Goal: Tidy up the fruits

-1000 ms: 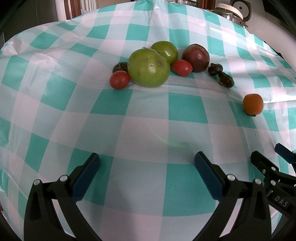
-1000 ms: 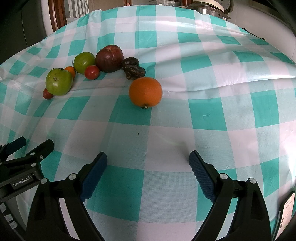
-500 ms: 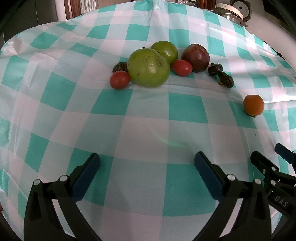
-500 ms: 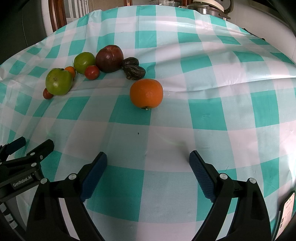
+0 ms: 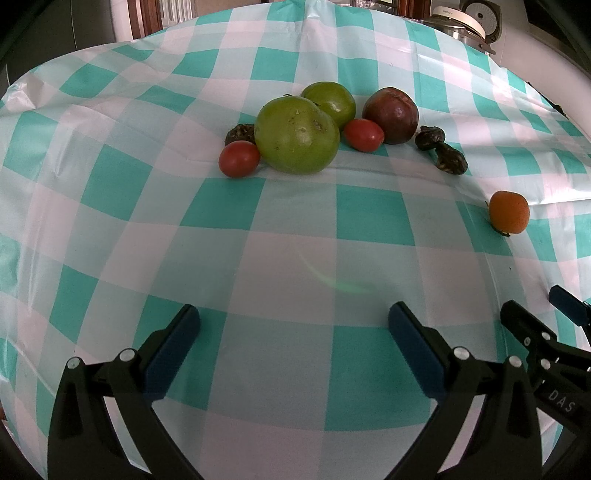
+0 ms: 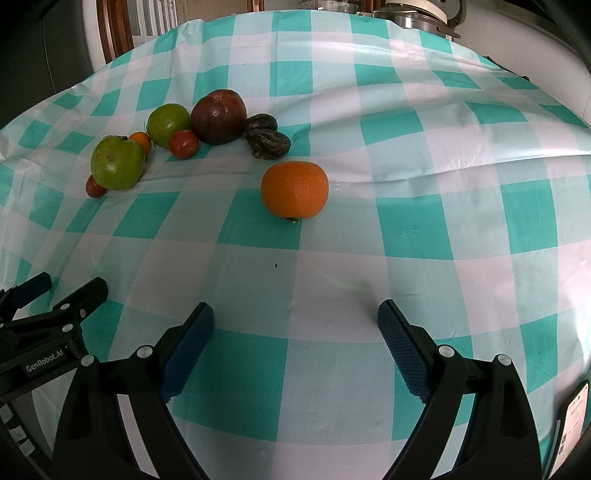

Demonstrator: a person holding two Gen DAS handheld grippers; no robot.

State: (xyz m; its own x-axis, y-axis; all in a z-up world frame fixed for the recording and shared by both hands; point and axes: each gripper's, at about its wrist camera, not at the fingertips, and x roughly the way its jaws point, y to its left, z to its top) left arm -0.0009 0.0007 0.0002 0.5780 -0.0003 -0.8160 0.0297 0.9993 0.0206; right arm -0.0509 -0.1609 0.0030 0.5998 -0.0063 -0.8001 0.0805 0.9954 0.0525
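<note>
An orange (image 6: 294,189) lies alone on the checked tablecloth, ahead of my open, empty right gripper (image 6: 295,317); it also shows in the left wrist view (image 5: 508,212) at the right. A cluster of fruit lies farther back: a large green fruit (image 5: 297,135), a smaller green one (image 5: 330,101), a dark red fruit (image 5: 391,115), two red tomatoes (image 5: 239,158) (image 5: 364,134) and dark wrinkled fruits (image 5: 450,159). My left gripper (image 5: 293,325) is open and empty, well short of the cluster. A small orange fruit (image 6: 141,140) sits behind the large green one.
The teal and white checked tablecloth (image 5: 373,218) covers the whole table and has wrinkles. A rice cooker (image 5: 463,22) stands past the far right edge. The right gripper's fingers (image 5: 532,332) show at the left view's right edge.
The orange has shifted slightly nearer and to the right in the right wrist view, and slightly left in the left wrist view. Both grippers stay open.
</note>
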